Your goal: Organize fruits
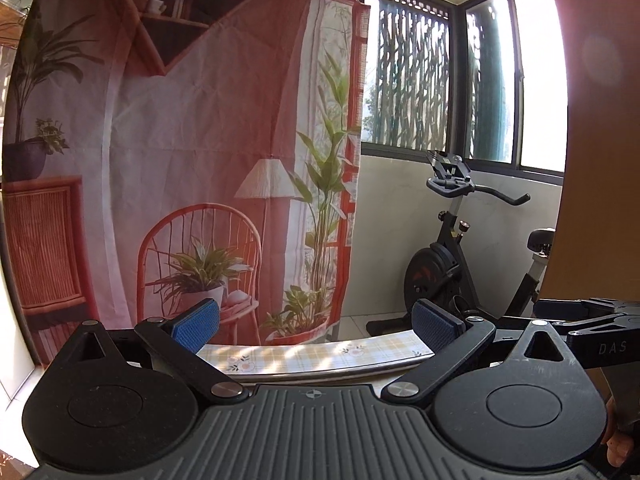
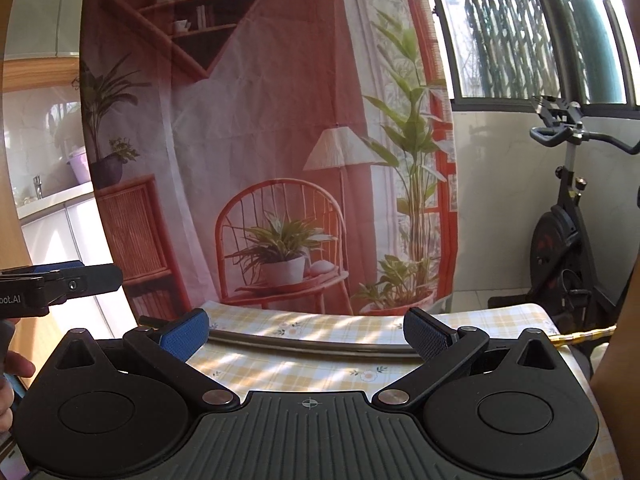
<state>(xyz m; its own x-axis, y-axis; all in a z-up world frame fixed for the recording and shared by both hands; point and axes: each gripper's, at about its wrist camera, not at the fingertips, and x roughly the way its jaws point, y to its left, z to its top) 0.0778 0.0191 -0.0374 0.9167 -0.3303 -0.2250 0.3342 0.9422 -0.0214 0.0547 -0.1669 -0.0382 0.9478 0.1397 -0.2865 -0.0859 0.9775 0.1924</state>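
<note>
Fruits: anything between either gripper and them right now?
Cannot tell: no fruit shows in either view. Both the left gripper and the right gripper stand open and empty, aimed over the checked tablecloth at the printed backdrop.

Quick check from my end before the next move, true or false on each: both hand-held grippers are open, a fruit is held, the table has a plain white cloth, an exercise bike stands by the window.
1. Both are open. True: left hand-held gripper and right hand-held gripper stand wide.
2. A fruit is held. False: no fruit shows in either view.
3. Plain white cloth. False: the tablecloth is yellow checked with flowers.
4. Exercise bike by the window. True.
</note>
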